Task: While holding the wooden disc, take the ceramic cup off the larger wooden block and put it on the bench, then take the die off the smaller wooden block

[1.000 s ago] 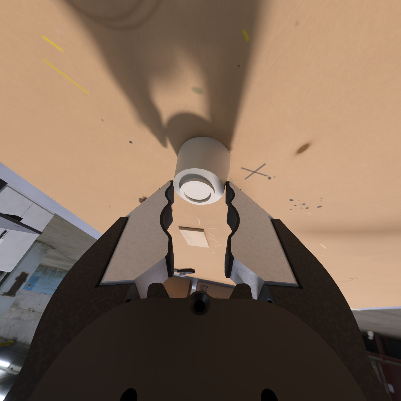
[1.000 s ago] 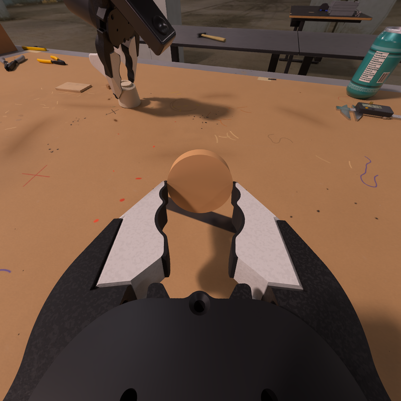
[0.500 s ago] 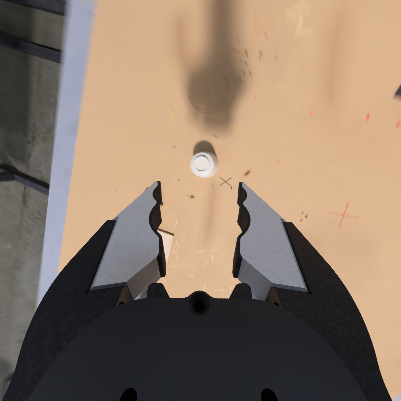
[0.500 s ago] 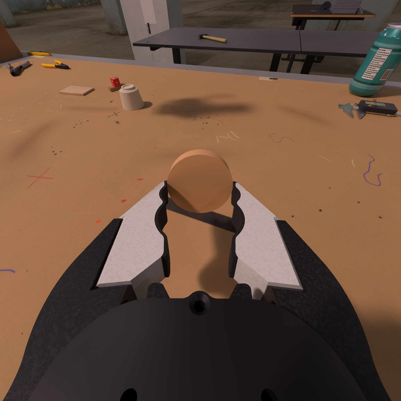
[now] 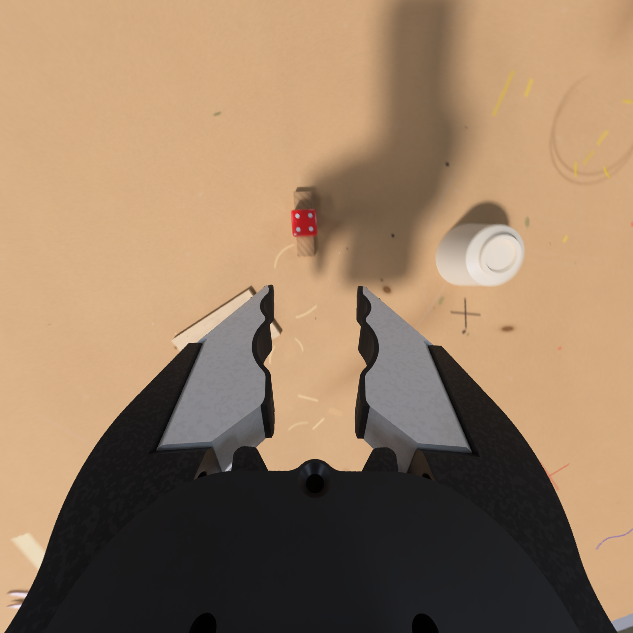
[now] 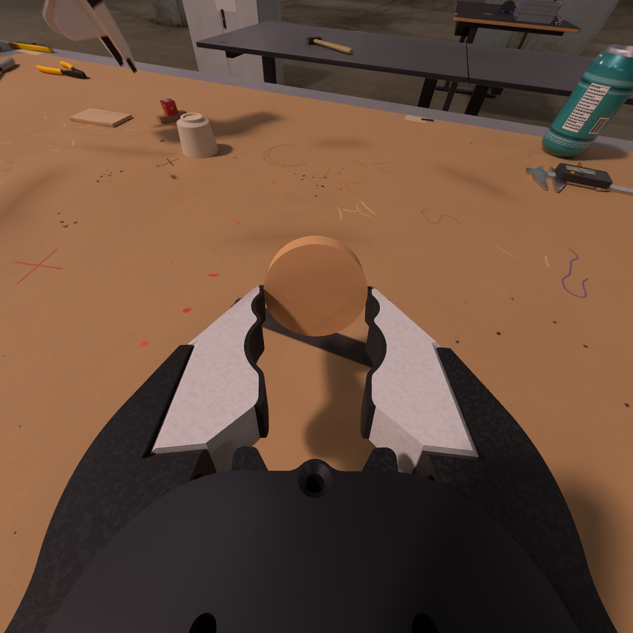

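My left gripper [image 5: 315, 287] is open and empty, looking straight down at the bench. A red die [image 5: 303, 222] sits on the smaller wooden block [image 5: 305, 247] just ahead of its fingertips. The white ceramic cup [image 5: 479, 254] stands upside down on the bench to the right. The larger, flat wooden block [image 5: 219, 317] lies partly under the left finger. My right gripper [image 6: 315, 291] is shut on the wooden disc [image 6: 315, 286], held on edge above the bench. In the right wrist view the cup [image 6: 197, 135], die [image 6: 168, 106], small block [image 6: 169, 118] and flat block [image 6: 101, 117] sit far left.
A teal can [image 6: 592, 106] and a digital caliper [image 6: 579, 178] lie at the far right of the bench. Yellow-handled pliers [image 6: 61, 69] lie at the far left edge. The left gripper's fingers [image 6: 116, 51] show at the top left. A dark table with a hammer [image 6: 330, 45] stands beyond the bench.
My left gripper let go of the cup, rose, then shifted left and lower so the die now lies ahead of it. The right gripper still holds the disc, unmoved.
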Controlling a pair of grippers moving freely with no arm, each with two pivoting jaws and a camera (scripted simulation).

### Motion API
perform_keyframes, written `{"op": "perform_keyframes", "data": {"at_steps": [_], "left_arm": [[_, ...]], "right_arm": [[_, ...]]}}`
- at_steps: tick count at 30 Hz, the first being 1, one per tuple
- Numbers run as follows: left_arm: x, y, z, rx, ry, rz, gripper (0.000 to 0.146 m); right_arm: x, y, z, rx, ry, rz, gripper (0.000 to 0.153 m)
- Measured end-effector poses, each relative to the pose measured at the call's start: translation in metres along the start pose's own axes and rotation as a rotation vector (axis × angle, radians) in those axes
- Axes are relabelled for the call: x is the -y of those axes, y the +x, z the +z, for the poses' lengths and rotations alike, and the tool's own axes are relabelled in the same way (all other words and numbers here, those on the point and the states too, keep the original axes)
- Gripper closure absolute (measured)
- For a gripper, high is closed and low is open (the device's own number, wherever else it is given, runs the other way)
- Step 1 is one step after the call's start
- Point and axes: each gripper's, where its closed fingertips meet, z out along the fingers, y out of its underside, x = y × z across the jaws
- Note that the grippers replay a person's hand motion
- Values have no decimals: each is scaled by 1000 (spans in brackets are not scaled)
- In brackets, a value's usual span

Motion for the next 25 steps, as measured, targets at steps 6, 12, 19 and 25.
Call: {"op": "perform_keyframes", "data": {"at_steps": [6, 12, 19, 25], "left_arm": [[15, -8, 40, -50, -83, -102, 100], [15, -5, 62, -15, -150, -81, 110], [6, -13, 55, 21, -173, -26, 128], [13, -26, -8, -65, 80, -45, 128]], "right_arm": [[0, 0, 0, 3, 3, 5, 94], [0, 0, 0, 9, 3, 8, 94], [1, -1, -1, 13, 8, 8, 94], [2, 0, -1, 16, 12, 13, 94]]}}
